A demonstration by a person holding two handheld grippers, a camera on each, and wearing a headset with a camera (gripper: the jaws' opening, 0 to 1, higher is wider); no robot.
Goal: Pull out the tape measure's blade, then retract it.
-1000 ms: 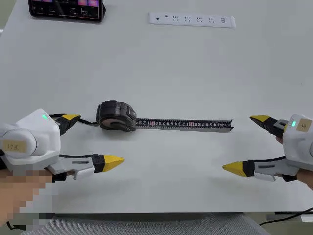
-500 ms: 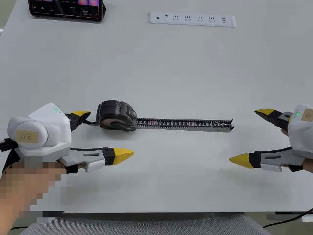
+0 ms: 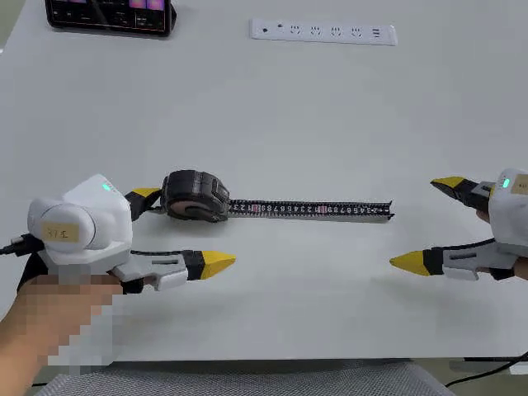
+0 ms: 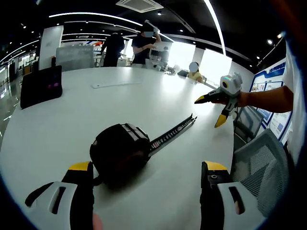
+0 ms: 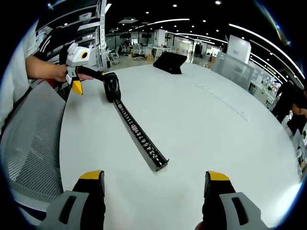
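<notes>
Left gripper, white body with 2 yellow-tipped jaws: spread wide and holding nothing, with the case just ahead between the tips, not clamped.

Tape measure's dark grey, rubber-clad case rests on the white table. Its black steel blade lies flat and unheld, running out to the right of the case. The end hook is the point farthest from the case.

Right gripper: jaws wide apart and empty, beyond the hook, well right of the case.

Judgement: the case looks compact, weighty and grippy, so clamp across its 2 broad sides. The blade looks thin, springy and sharp-edged. Pinch it at the hook and feed it back slowly.
</notes>
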